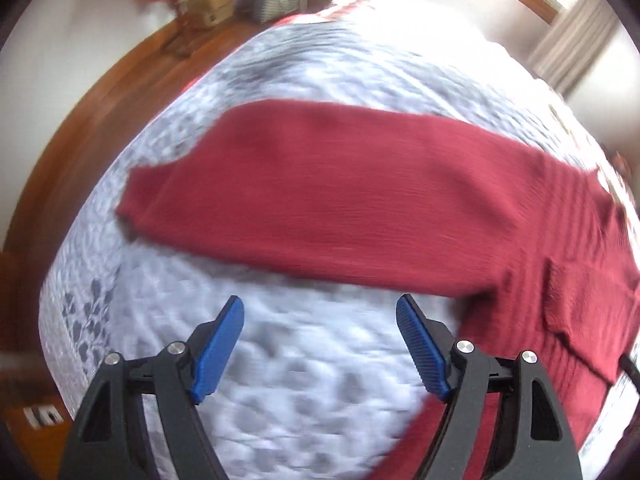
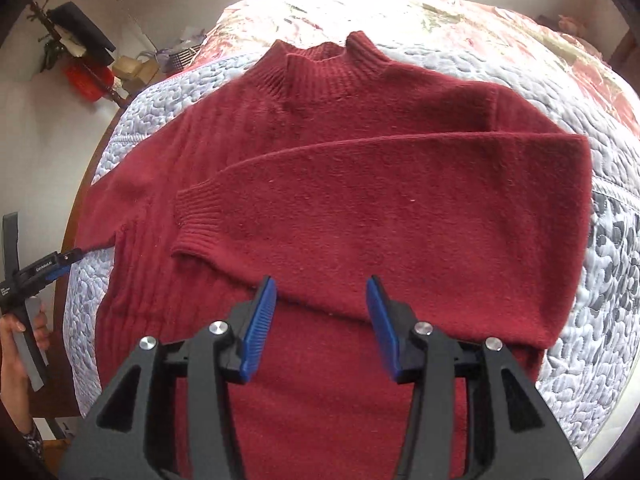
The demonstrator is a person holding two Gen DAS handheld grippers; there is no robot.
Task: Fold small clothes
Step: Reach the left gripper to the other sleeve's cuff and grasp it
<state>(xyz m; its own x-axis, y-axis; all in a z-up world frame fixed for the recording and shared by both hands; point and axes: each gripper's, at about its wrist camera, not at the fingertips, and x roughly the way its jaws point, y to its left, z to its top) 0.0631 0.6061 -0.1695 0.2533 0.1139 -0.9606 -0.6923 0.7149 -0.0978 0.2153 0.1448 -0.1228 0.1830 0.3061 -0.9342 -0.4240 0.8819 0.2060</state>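
While both pairs of blue pads stood apart and gripped nothing, the right tool (image 2: 322, 306) hung over the lower body of the red sweater (image 2: 360, 208), and the left tool (image 1: 320, 322) hung over bare quilt (image 1: 288, 380) just short of a sleeve. In the right wrist view the left tool (image 2: 66, 260) showed at the bed's left edge, tip next to the sweater's outstretched left sleeve (image 2: 112, 204), a hand (image 2: 16, 360) on its handle. Sweater lay flat on the quilted bed, collar (image 2: 332, 64) toward the far edge, hem toward the near edge. Right sleeve (image 2: 304, 200) was folded across the chest, cuff pointing to the left edge. Left wrist view was motion-blurred. Floral bedding (image 2: 500, 36) lay along the far edge; clutter (image 2: 84, 64) stood on the floor beyond the far-left corner.
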